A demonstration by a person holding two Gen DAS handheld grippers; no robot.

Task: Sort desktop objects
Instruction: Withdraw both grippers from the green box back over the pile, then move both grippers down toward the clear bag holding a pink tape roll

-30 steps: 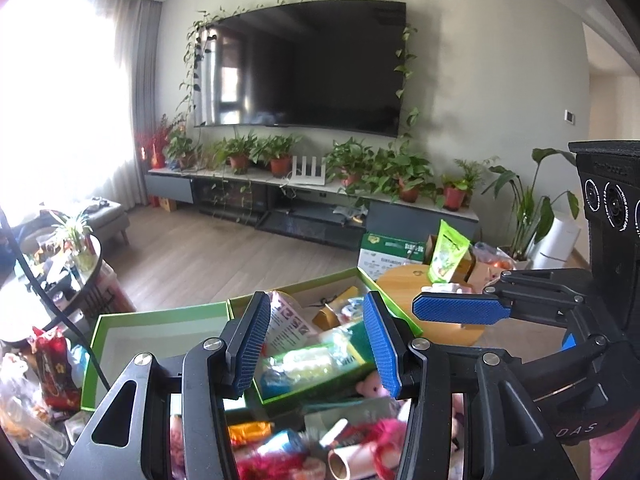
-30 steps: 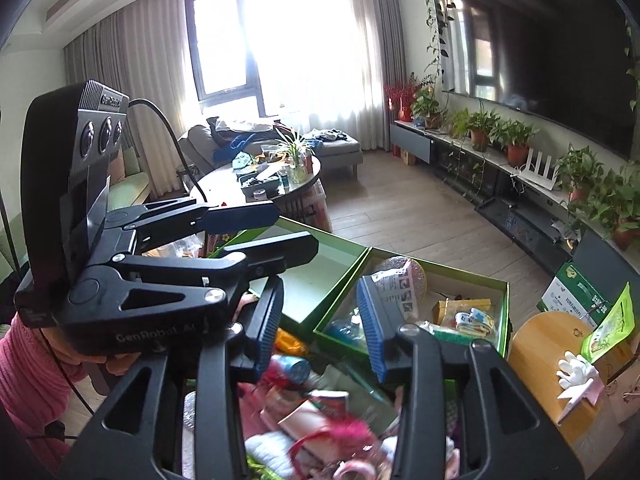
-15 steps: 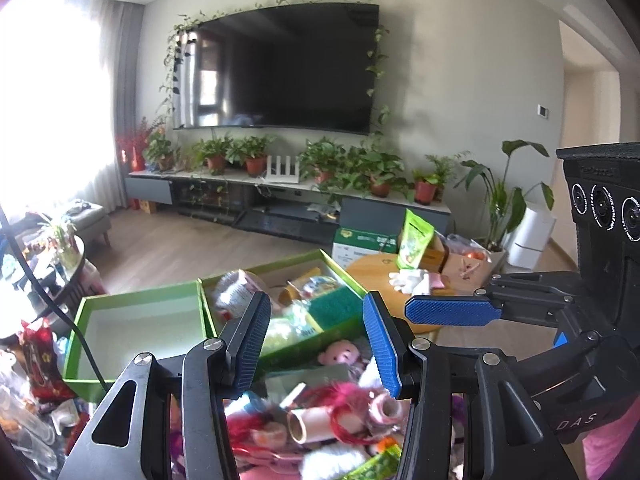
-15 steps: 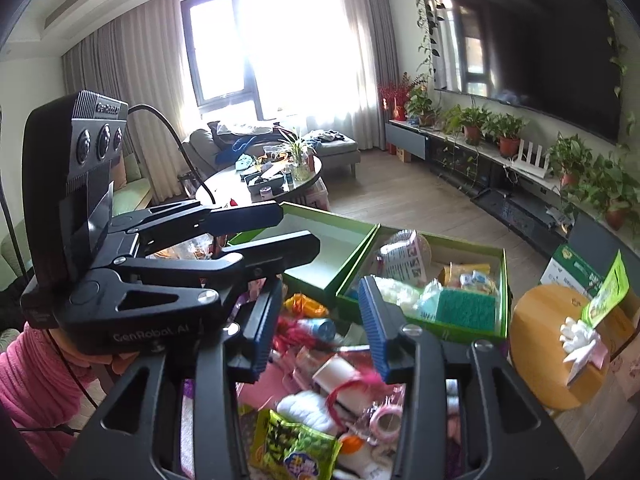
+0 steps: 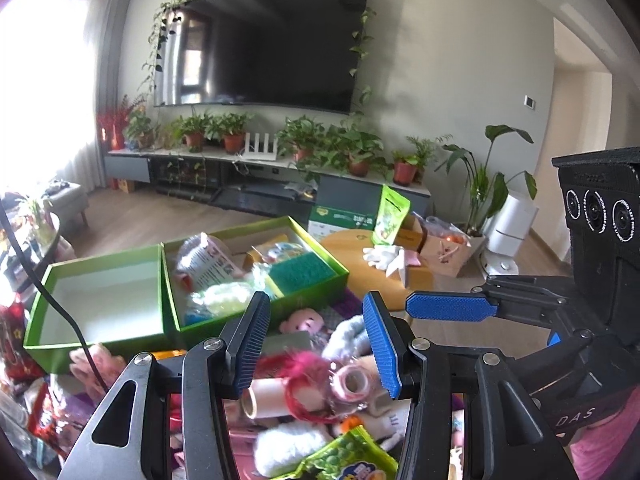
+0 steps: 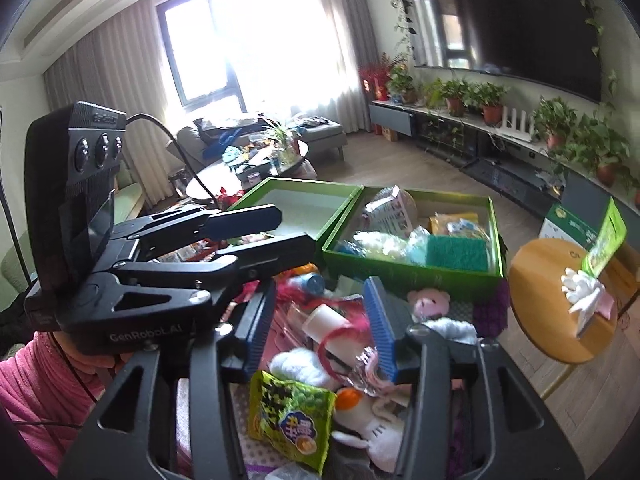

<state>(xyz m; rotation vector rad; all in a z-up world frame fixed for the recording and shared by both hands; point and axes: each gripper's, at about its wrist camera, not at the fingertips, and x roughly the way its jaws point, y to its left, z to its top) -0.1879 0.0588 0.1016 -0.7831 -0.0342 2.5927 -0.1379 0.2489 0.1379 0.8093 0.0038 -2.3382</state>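
Sunlight poured through the curtained window of a living room where a large dark television (image 5: 264, 44) hung above a low cabinet lined with potted plants (image 5: 340, 152). Nearer the cameras, a heap of small objects covered the desktop in front of two green boxes standing side by side and touching: the left box (image 5: 96, 304) was bare inside, while the right box (image 6: 412, 272) held a green scrubbing pad (image 6: 456, 252), a white fluffy ball and several packets. The left gripper (image 5: 316, 340) hovered over the pile with its blue-padded jaws apart and nothing pressed between them; beyond its fingertips lay a pink tape roll (image 5: 352, 380), a cardboard tube (image 5: 264, 396) and a tuft of pink feathers (image 5: 296, 364), with a small pink doll (image 5: 304, 318) farther on, just before the boxes. The right gripper (image 6: 320, 320) also hung above the clutter, its jaws having just been opening and gripping nothing; below and between them lay the cardboard tube and a white fluffy toy (image 6: 300, 364), and nearest the camera sat a green pea snack bag (image 6: 288, 420). To the right, apart from the pile, a round wooden stool (image 6: 536, 320) carried white gloves (image 6: 580, 292). A pink sleeve (image 6: 28, 384) showed behind the left gripper in the right wrist view.
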